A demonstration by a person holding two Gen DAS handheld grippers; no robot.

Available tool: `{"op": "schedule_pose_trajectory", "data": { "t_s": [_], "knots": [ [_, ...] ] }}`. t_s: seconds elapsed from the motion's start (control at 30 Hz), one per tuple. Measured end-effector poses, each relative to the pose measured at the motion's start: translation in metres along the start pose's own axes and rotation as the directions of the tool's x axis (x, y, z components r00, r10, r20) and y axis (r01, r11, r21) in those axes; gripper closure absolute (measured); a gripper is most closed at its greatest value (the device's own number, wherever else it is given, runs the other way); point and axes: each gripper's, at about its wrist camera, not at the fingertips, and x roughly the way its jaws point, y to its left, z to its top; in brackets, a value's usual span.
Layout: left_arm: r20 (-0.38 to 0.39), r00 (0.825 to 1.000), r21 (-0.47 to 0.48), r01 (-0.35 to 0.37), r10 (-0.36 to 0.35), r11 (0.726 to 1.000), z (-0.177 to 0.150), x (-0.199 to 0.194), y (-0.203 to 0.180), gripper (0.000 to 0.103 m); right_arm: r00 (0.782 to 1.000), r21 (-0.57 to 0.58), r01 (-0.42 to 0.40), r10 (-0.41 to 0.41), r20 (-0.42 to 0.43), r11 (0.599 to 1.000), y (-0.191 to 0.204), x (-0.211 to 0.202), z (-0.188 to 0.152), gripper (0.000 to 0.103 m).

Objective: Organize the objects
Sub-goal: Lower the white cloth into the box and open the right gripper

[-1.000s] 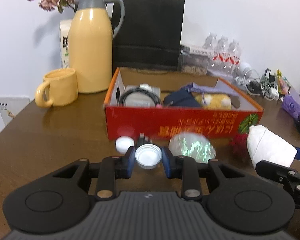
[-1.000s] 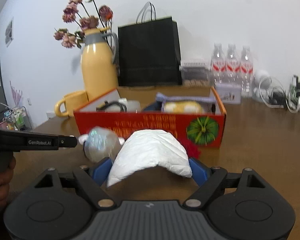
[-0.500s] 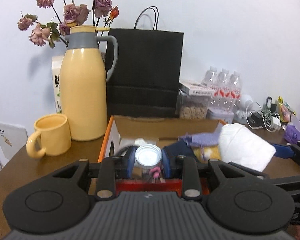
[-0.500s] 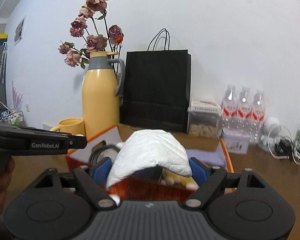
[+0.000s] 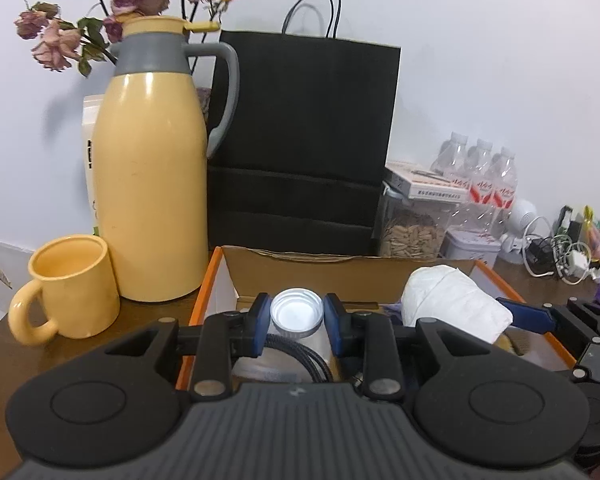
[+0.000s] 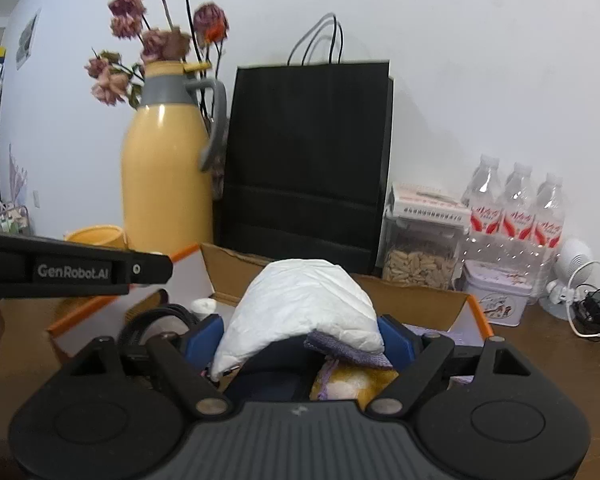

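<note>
My left gripper (image 5: 297, 316) is shut on a small clear jar with a silver screw lid (image 5: 297, 314), held over the left end of the open orange cardboard box (image 5: 208, 280). A black coiled cable (image 5: 300, 354) lies in the box below it. My right gripper (image 6: 300, 330) is shut on a white crumpled packet (image 6: 300, 310), held over the middle of the same box (image 6: 476, 304). That packet (image 5: 452, 300) and the right gripper's blue finger (image 5: 526, 314) show at the right in the left wrist view. Under it lie a purple cloth (image 6: 348, 350) and a yellow soft item (image 6: 352, 386).
Behind the box stand a black paper bag (image 5: 304, 140), a yellow thermos jug (image 5: 152, 172) with dried roses and a yellow mug (image 5: 72, 288). To the right are a jar of seeds (image 6: 420, 256), a tin (image 6: 496, 296), water bottles (image 6: 516, 208) and tangled chargers (image 5: 556, 252).
Both grippers rose from the table in front of the box and moved forward over its open top, each carrying its object. The box's red front wall has dropped out of sight.
</note>
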Motion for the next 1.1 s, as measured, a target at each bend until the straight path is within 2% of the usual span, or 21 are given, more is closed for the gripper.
{"op": "schedule_pose_trajectory", "data": {
  "t_s": [0.3, 0.33, 0.37, 0.4, 0.43, 0.47, 0.63, 1.1],
  "knots": [
    [-0.025, 1.0, 0.042, 0.004, -0.003, 0.999, -0.002, 0.025, -0.001, 0.071, 0.999, -0.023, 0.021, -0.023, -0.048, 1.0, -0.01, 0.027, -0.002, 0.018],
    [-0.026, 1.0, 0.045, 0.007, -0.006, 0.999, -0.003, 0.026, -0.001, 0.059, 0.998, -0.021, 0.025, -0.026, -0.058, 0.999, -0.011, 0.028, -0.003, 0.014],
    [-0.027, 1.0, 0.045, 0.005, -0.004, 0.999, -0.003, 0.026, -0.001, 0.036, 0.997, -0.016, 0.03, -0.031, -0.067, 0.999, -0.012, 0.029, -0.004, 0.007],
    [-0.023, 1.0, 0.044, -0.002, 0.003, 0.999, -0.004, 0.025, -0.001, 0.024, 0.997, -0.012, 0.035, -0.036, -0.073, 0.999, -0.013, 0.03, -0.005, 0.004],
    [-0.01, 1.0, 0.043, -0.007, 0.008, 0.999, -0.004, 0.024, -0.001, 0.002, 0.996, -0.007, 0.039, -0.04, -0.076, 0.999, -0.014, 0.029, -0.006, 0.0],
    [0.01, 1.0, 0.041, -0.011, 0.011, 0.999, -0.004, 0.021, -0.001, 0.0, 0.996, 0.0, 0.045, -0.045, -0.076, 0.999, -0.015, 0.029, -0.006, 0.0],
    [0.017, 1.0, 0.038, -0.013, 0.013, 0.999, -0.003, 0.017, -0.003, 0.0, 0.994, 0.034, 0.058, -0.054, -0.093, 0.998, -0.021, 0.025, -0.007, 0.0],
    [0.036, 0.999, 0.033, -0.004, 0.003, 0.999, -0.002, 0.003, -0.004, 0.0, 0.997, 0.031, 0.058, -0.056, -0.044, 0.998, -0.021, 0.004, 0.002, 0.0]
  ]
}}
